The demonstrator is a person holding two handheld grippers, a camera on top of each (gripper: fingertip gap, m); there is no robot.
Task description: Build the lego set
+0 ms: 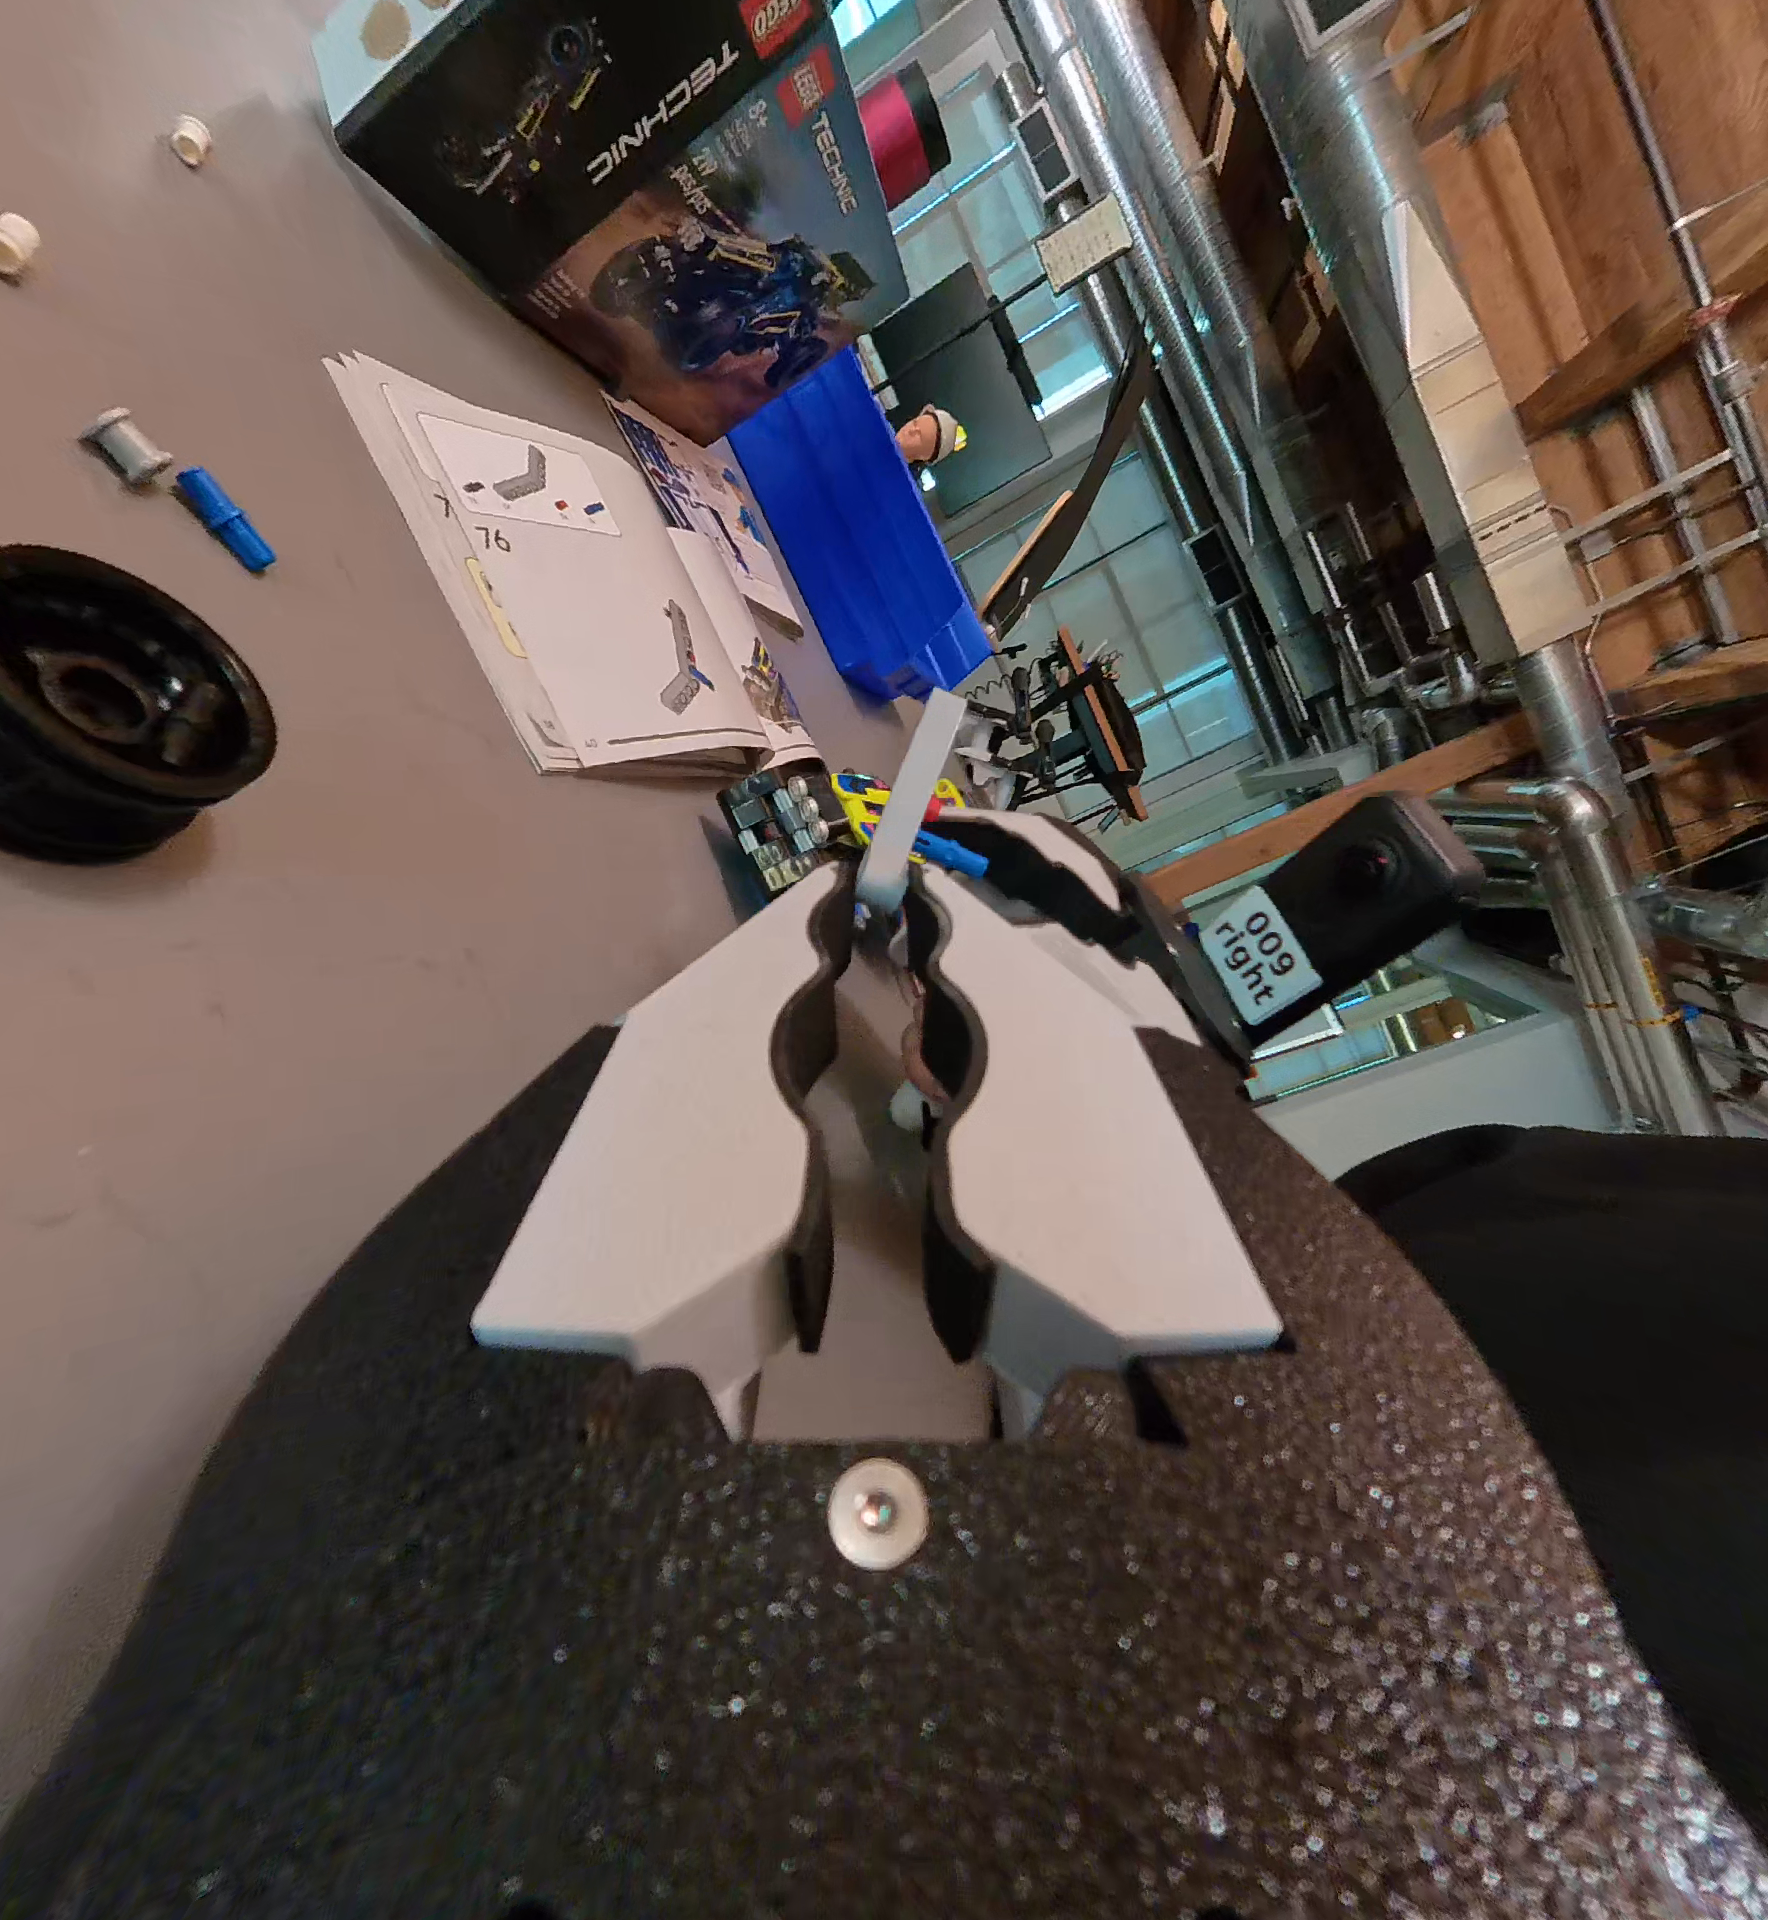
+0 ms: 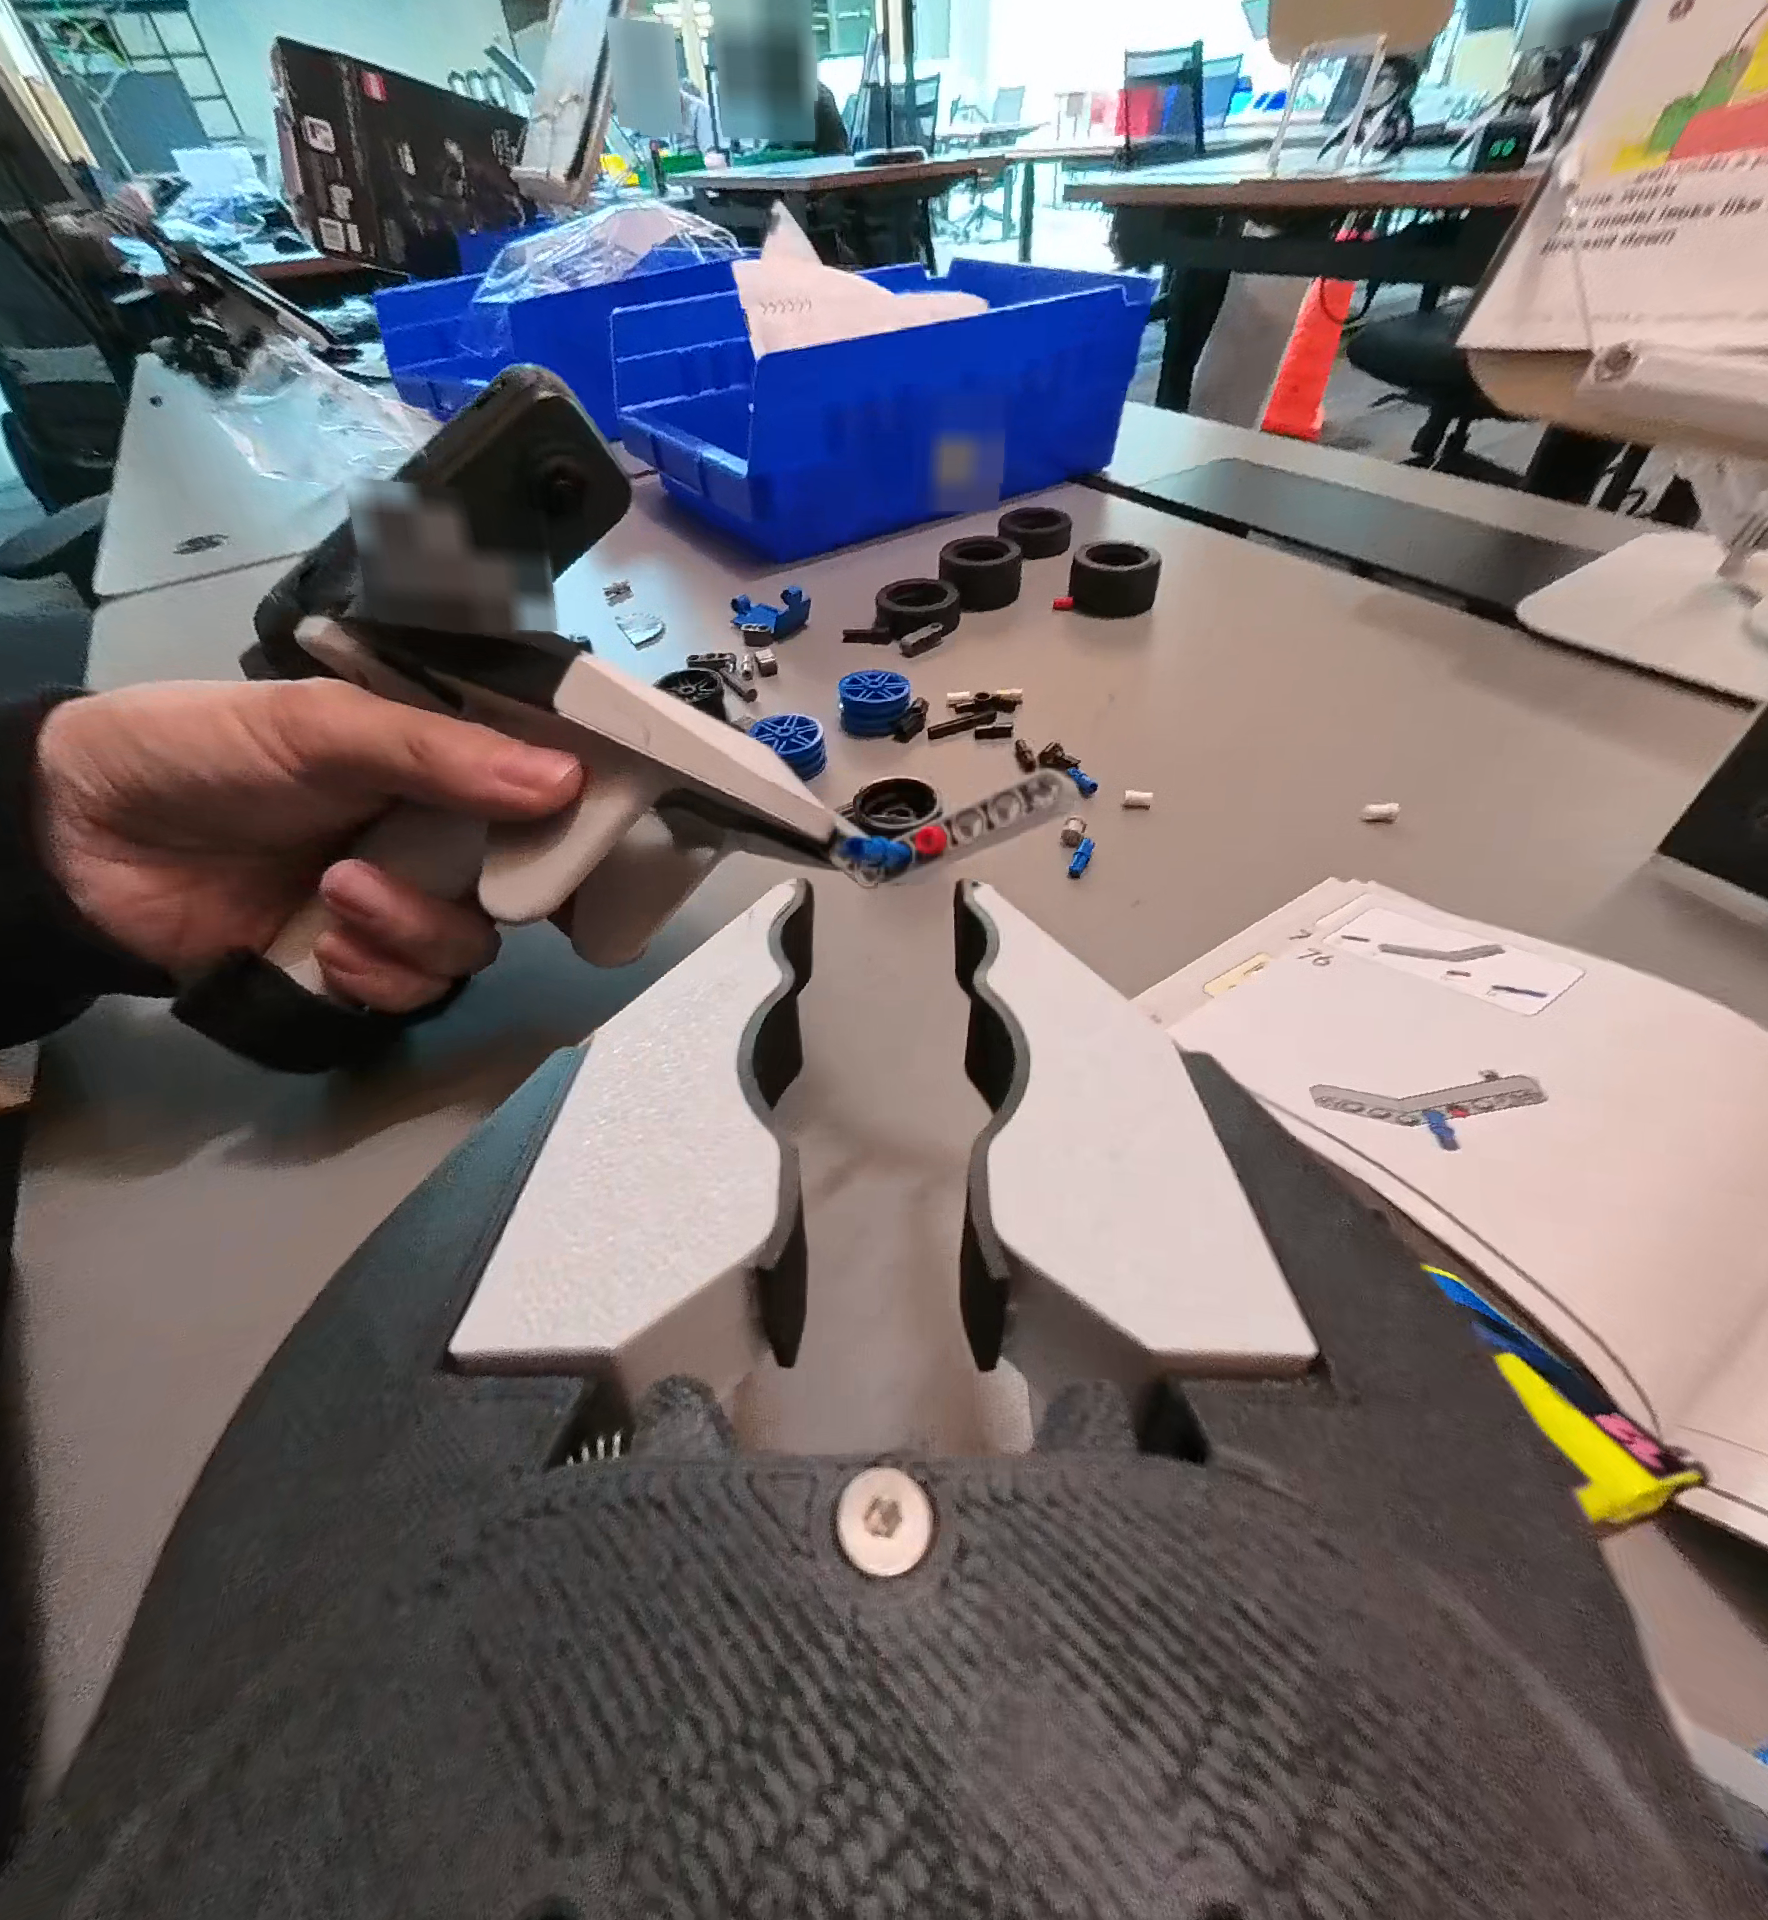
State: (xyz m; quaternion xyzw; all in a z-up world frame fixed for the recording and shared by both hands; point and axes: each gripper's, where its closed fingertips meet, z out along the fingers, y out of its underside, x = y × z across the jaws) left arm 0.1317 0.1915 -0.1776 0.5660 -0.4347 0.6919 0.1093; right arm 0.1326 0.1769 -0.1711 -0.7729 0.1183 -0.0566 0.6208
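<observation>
My left gripper [image 1: 880, 902] is shut on one end of a light grey angled beam [image 1: 916, 800]. It holds the beam above the grey table [image 1: 340, 1039]. In the right wrist view the left gripper [image 2: 838, 836] pinches the beam [image 2: 1005, 821]. Blue pins [image 2: 875, 850] and a red pin [image 2: 928, 840] sit in the beam near the pinch. My right gripper [image 2: 882, 902] is open and empty, with its tips just below the beam and not touching it. A hand [image 2: 267, 831] holds the left gripper's handle.
An open instruction booklet [image 2: 1534, 1122] lies at the right. Loose pins, blue wheel hubs [image 2: 869, 701] and black tyres [image 2: 979, 571] lie scattered beyond the beam. Blue bins [image 2: 859, 416] stand at the back. A black wheel rim [image 1: 80, 707] and a product box [image 1: 631, 177] show in the left wrist view. Left and right tips are no more than a few centimetres apart. The black wheel rim [image 1: 80, 707] is about 11 centimetres from my left fingertips.
</observation>
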